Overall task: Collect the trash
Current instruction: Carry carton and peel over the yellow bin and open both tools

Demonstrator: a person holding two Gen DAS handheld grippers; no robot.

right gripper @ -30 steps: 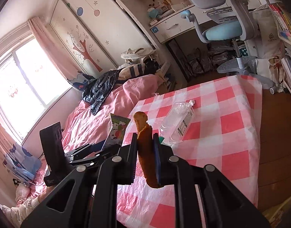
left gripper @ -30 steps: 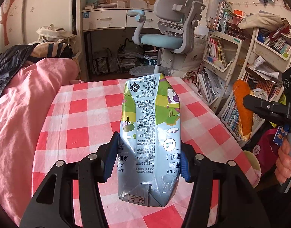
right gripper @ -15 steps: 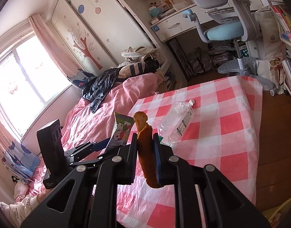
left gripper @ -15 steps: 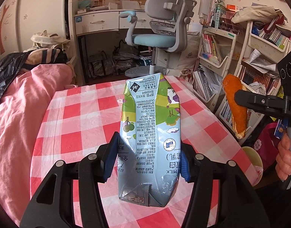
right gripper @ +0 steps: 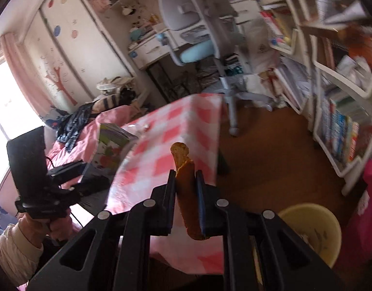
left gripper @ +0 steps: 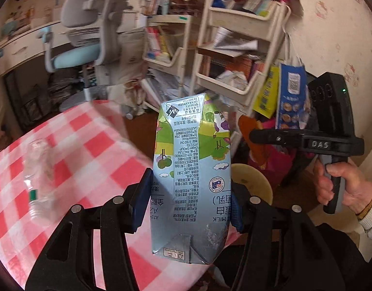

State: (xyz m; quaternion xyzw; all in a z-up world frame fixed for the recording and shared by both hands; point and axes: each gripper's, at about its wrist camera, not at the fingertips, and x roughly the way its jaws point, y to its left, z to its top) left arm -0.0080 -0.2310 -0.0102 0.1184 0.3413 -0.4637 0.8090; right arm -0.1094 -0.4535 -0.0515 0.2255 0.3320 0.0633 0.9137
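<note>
Left wrist view shows one milk carton (left gripper: 190,174) held up in the air, squeezed between the two blue pads of the left gripper (left gripper: 186,201). The carton is upside down to the camera. You can read "MILK", "QUALITY GUARANTEED" and "DAIRY GROUP" on it, plus small print too tiny to read.

Right wrist view shows one brown peel (right gripper: 187,194), maybe a banana peel, pinched tight in the right gripper (right gripper: 186,194). That gripper's side says "DAS" in the left view.

One clear plastic bottle (left gripper: 39,177) lies on the worktop (left gripper: 93,160), which has a red and white check cloth. One yellow bin (right gripper: 312,230) stands on the floor, just beside the worktop and below the right gripper. One grey chair (right gripper: 198,24) with a blue seat stands farther back. Two pale shelf racks (left gripper: 234,48) full of books stand by the wall. One blue bag (left gripper: 291,97) hangs near them.

A second ago both grippers looked out over the worktop and the pink bed. Now both have swung to the right, toward the shelves and the bin. The carton and the peel sit in the grippers the same way as before.
</note>
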